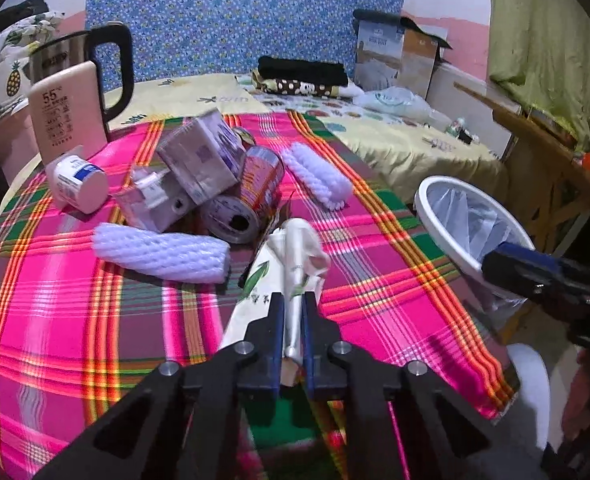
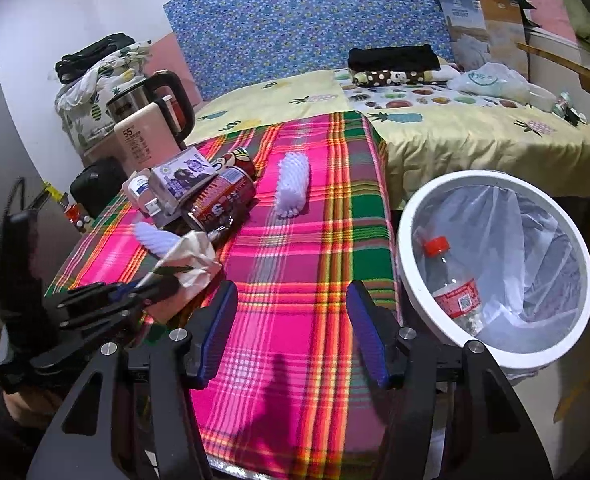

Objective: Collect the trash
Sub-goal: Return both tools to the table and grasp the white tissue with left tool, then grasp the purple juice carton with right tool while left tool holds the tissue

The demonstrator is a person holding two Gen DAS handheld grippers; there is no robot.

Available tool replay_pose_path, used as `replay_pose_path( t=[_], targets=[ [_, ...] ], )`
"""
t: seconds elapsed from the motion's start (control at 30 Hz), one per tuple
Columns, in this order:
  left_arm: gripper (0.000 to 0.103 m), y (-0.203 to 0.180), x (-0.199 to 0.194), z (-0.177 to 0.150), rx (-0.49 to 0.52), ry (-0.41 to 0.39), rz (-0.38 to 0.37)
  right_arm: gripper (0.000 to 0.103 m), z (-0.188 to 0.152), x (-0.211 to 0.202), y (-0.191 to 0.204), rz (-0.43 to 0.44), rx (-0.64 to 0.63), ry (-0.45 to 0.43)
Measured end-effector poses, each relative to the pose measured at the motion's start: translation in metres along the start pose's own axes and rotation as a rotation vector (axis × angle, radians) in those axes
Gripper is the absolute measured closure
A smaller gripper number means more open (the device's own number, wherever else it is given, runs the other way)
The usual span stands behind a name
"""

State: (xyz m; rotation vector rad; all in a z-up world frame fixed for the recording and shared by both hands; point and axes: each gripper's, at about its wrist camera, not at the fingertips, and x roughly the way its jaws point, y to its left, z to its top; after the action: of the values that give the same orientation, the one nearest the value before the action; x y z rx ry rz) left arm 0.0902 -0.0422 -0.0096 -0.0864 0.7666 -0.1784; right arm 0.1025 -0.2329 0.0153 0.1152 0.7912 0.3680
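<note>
pink plaid tablecloth beside bed and bin; left gripper jaws clamped on flattened carton, right gripper jaws apart, empty

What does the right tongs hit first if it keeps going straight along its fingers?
Probably the plaid tablecloth. The right tongs are open, empty and angled down at bare cloth; the white foam sleeve lies farther along that line. Depth is unclear.

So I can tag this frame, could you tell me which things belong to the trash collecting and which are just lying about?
Job: crumpled carton in left gripper, foam sleeves, cans, bin, bottle inside it.
Lying about: kettle, folded clothes, cardboard box.
</note>
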Motion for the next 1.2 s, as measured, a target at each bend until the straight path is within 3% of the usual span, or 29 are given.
replay_pose_path(
  t=[0.47,0.77,1.2],
  targets=[
    [0.096,0.042,-0.042,0.008,-0.103,-0.086,0.041,0.048,0.011,0.013,0.028,0.052,-0.073,0.006],
    [0.096,0.079,-0.043,0.007,-0.175,-0.092,0.102,0.047,0.023,0.036,0.057,0.077,-0.16,0.015],
    [0.096,0.129,-0.042,0.005,-0.256,-0.097,0.14,0.046,0.048,0.067,0.109,0.04,-0.311,-0.04]
  ],
)
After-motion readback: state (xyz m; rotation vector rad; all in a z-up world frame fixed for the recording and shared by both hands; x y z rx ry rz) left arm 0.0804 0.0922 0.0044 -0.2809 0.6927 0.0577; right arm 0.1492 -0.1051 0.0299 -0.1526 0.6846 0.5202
